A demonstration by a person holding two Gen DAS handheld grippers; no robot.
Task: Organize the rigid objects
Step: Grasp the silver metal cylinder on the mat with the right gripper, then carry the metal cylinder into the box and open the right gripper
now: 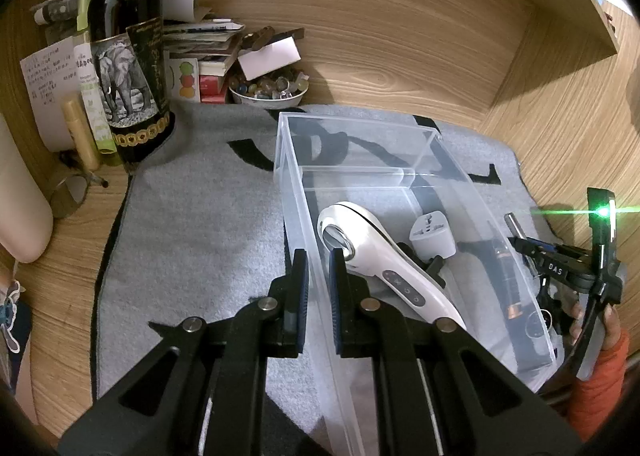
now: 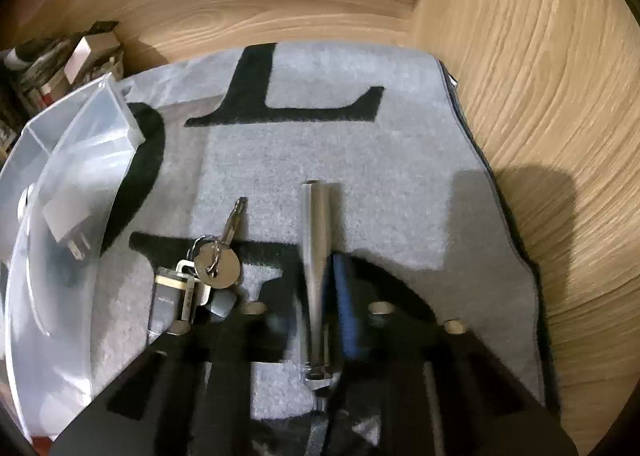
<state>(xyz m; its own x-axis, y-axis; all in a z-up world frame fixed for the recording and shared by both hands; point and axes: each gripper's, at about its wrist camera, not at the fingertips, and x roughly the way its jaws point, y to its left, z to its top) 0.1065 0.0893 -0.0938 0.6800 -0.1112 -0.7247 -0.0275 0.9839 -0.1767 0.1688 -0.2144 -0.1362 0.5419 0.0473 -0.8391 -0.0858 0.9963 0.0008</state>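
Note:
A clear plastic box (image 1: 288,184) stands on the grey mat (image 1: 200,224). Inside lie a white handheld device (image 1: 384,260), a grey plug adapter (image 1: 432,236) and a dark tube (image 1: 506,276). My left gripper (image 1: 319,268) is shut on the box's left wall, one finger on each side. My right gripper (image 2: 320,284) is shut on a silver metal rod (image 2: 318,256) just above the mat, to the right of the box (image 2: 72,160). A padlock with keys (image 2: 192,276) lies left of the rod. The right gripper also shows in the left wrist view (image 1: 528,244).
A dark wine bottle (image 1: 128,68), a bowl of small items (image 1: 268,90), books and papers stand at the back left against the wooden wall. A wooden side wall (image 2: 540,96) rises right of the mat. A person's bare arm (image 1: 20,196) is at the left.

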